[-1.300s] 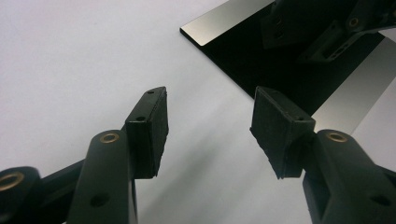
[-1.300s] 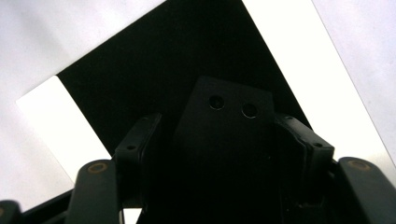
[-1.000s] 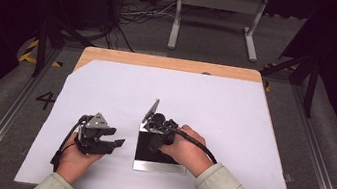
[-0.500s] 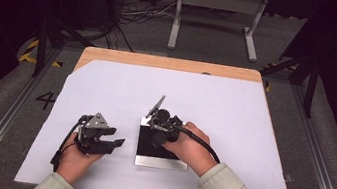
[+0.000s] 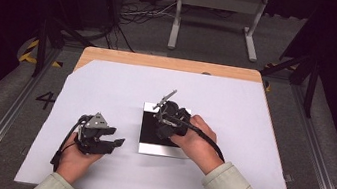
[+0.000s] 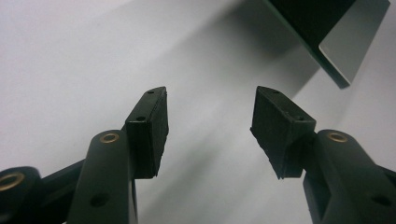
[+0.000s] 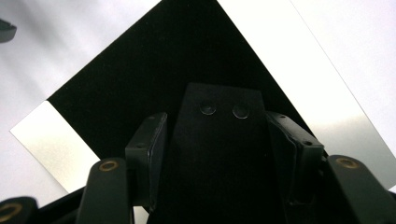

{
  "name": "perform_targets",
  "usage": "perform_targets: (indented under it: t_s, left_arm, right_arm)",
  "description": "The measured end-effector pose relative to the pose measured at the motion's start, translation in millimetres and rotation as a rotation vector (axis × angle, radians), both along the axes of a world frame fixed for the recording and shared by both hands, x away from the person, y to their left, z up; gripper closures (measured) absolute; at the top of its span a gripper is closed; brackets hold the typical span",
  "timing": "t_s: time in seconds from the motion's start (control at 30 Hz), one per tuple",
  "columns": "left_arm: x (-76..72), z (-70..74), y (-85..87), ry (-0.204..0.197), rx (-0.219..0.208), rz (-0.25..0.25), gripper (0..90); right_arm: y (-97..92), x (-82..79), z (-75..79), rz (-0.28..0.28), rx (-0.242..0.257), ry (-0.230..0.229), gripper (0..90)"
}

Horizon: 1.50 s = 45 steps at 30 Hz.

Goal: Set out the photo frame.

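Observation:
A square plate [image 5: 147, 145], black in the middle with shiny silver strips on two sides, lies flat on the white sheet; its corner shows in the left gripper view [image 6: 348, 51]. My right gripper [image 5: 160, 129] hangs above the plate [image 7: 289, 60], tilted down, shut on a black block [image 7: 219, 140] that has two small round bumps on its face. The block is lifted off the plate. My left gripper [image 5: 117, 138] rests low on the sheet to the left of the plate, pointing at it, open, with nothing between its pads [image 6: 208, 93].
A white sheet [image 5: 235, 109] covers most of the wooden table [image 5: 161, 62]. Metal rails run along both sides of the table. A white metal stand [image 5: 218, 3] and cables are on the floor beyond the far edge.
My right gripper has risen and shifted slightly away from the person with the black block in it, uncovering more of the plate. The left gripper has not moved.

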<state>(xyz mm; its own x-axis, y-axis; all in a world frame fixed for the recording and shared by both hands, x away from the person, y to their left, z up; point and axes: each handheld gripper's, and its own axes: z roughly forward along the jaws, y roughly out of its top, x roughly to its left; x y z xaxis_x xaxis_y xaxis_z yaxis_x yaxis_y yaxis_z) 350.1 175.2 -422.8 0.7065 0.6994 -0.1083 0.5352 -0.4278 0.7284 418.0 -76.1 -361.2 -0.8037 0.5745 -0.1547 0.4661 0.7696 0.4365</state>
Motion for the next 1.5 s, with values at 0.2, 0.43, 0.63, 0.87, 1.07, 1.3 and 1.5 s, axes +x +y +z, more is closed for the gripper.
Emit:
perform_targets:
  t_s: [0.2, 0.43, 0.63, 0.87, 1.07, 1.3, 1.5]
  left_arm:
    - [0.0, 0.1, 0.0, -0.002, 0.002, 0.0, 46.5]
    - [-0.4, 0.1, -0.1, -0.009, 0.003, 0.003, 46.2]
    - [-0.5, 0.0, -0.3, -0.011, 0.003, 0.002, 46.1]
    - [-0.3, -0.2, -0.6, -0.009, 0.006, 0.0, 46.1]
    - [-0.4, -0.3, -0.6, -0.011, 0.005, 0.001, 46.1]
    - [-0.4, -0.5, -0.7, -0.012, 0.003, 0.002, 46.1]
    - [-0.4, -0.5, -0.7, -0.012, 0.002, 0.003, 46.1]
  right_arm:
    - [-6.1, -0.4, 6.3, 0.014, 0.0, -0.11, 42.8]
    - [-12.7, 2.6, 9.2, 0.005, 0.02, -0.154, 42.9]
    - [-16.6, 3.7, 9.6, -0.01, 0.015, -0.211, 43.0]
    - [-22.7, 5.3, 11.3, -0.026, 0.025, -0.254, 43.1]
    - [-27.2, 5.1, 11.2, -0.043, 0.044, -0.288, 43.2]
    - [-33.0, 7.1, 6.3, -0.06, 0.052, -0.309, 43.6]
    - [-34.4, 4.6, 3.6, -0.07, 0.05, -0.352, 43.7]
